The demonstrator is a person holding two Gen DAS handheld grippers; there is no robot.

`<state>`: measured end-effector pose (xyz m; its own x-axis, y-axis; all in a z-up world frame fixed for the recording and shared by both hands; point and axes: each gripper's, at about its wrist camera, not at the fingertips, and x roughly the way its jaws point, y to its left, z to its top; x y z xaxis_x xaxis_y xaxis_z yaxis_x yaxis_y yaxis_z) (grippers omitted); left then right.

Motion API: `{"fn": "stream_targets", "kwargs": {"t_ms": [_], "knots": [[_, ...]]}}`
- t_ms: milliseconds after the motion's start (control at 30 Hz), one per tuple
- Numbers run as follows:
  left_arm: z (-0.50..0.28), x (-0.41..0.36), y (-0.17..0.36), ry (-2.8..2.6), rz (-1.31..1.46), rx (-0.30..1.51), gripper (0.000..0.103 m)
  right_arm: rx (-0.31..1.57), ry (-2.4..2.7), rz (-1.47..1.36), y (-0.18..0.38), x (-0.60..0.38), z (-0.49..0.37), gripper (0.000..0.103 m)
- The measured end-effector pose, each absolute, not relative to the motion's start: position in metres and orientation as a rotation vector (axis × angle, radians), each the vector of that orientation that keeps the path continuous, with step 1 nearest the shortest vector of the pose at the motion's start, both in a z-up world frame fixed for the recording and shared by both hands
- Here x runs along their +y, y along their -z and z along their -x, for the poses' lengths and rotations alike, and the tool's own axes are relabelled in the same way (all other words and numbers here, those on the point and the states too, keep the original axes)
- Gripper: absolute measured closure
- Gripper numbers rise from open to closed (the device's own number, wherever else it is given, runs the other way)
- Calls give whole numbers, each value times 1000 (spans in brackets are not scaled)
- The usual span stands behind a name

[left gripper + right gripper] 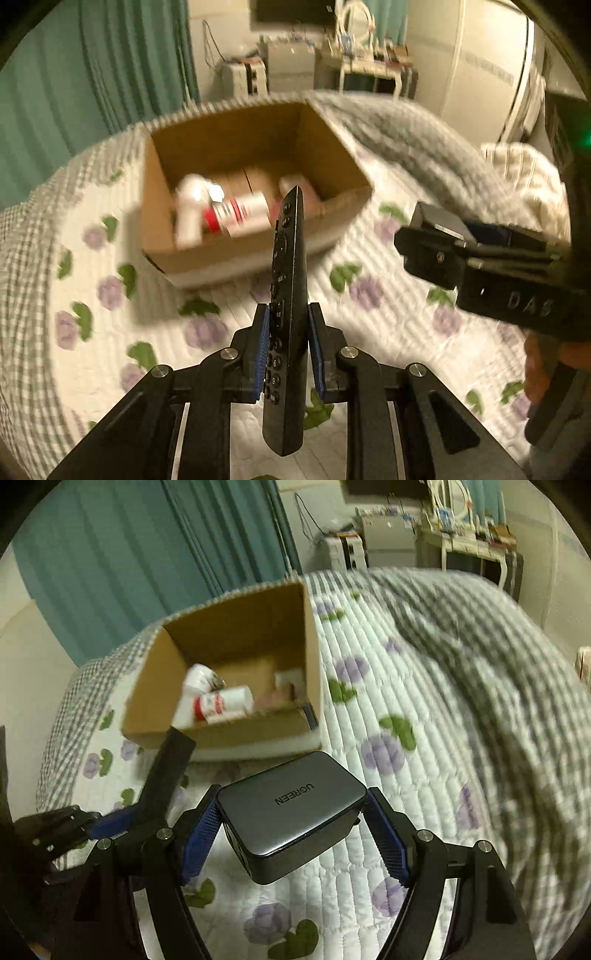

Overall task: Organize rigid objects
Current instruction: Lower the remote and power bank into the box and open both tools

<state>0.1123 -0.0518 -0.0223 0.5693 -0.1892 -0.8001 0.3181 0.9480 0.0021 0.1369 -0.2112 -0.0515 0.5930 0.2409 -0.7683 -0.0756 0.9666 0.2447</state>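
Observation:
My left gripper (pixel 287 314) is shut on a black remote control (pixel 288 295), held on edge above the bed and pointing toward an open cardboard box (pixel 162 206). The box holds white bottles (pixel 192 210), one with a red band (pixel 236 214). My right gripper (pixel 293 797) is shut on a grey UGREEN charger block (pixel 291 816), held above the quilt, with the box (pixel 147 701) ahead and to the left. The right gripper also shows in the left wrist view (pixel 443 247), and the remote in the right wrist view (pixel 166 771).
The box sits on a white quilt with purple flowers (pixel 110 295). A grey checked blanket (pixel 498 686) is bunched at the right. Teal curtains (pixel 92 74) hang behind the bed. A desk and cluttered furniture (pixel 369 62) stand at the far wall.

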Motion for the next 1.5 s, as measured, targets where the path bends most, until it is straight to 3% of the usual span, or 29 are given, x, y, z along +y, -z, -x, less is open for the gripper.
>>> {"fn": "stream_targets", "kwargs": {"t_ms": [267,400,733,1000,1100,1200,1500], "knots": [[-137,-31,-48,246,-92,776,83,772,-263,-105,-26,-193,-156,27],[-167,-22,-53,219,-41,763,83,727,-283,-48,-48,-181,-177,27],[-255,-24,16,221,80,900,83,741,-306,30,-26,-157,-247,27],[-278,-30,54,174,28,919,82,768,-310,-8,19,-165,-271,27],[-275,-31,54,160,12,893,77,763,-319,-31,28,-171,-276,27],[-266,-31,46,168,-12,861,50,769,-337,-61,33,-173,-279,27],[-244,-3,6,125,-32,787,49,744,-317,-14,24,-167,-293,27]]}}
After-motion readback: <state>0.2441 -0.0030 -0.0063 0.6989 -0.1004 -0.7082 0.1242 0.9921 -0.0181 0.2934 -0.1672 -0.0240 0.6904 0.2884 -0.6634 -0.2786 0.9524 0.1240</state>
